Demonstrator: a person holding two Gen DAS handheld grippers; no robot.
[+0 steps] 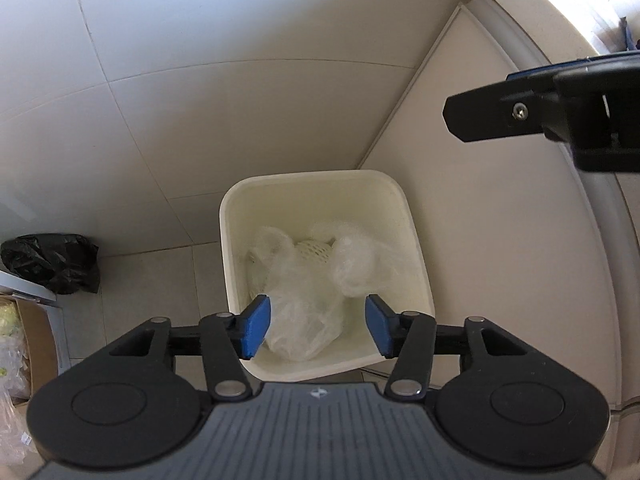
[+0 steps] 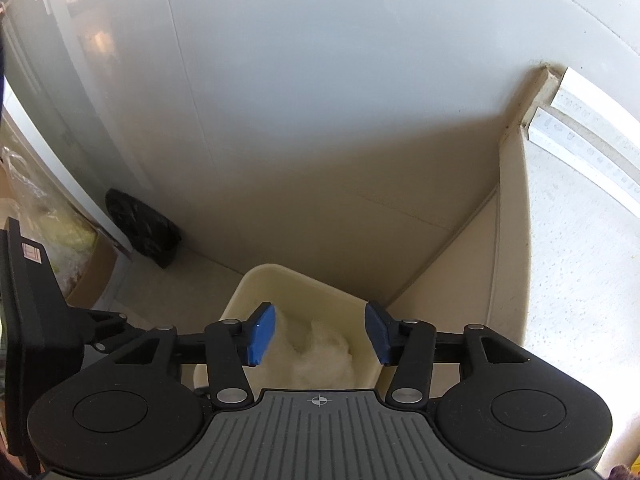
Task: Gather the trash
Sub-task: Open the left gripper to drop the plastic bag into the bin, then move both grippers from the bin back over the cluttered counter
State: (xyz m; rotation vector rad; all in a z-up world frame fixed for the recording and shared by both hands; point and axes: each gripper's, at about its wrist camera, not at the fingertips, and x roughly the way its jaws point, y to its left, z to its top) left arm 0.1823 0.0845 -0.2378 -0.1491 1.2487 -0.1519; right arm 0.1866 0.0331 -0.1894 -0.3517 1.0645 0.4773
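Crumpled clear plastic bags (image 1: 308,300) lie loose inside the cream waste bin (image 1: 416,248) in the floor corner. Above the bin, both left tongs (image 1: 318,330) and right tongs (image 2: 320,332) hang released, empty. Springy film piled high could spill over the bin's rim if nudged.

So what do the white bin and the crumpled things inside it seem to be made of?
The white bin looks like smooth matte plastic: rounded moulded rim, even cream walls. The crumpled bags look like thin clear plastic film, translucent and glossy. The netted white piece may be foam mesh.
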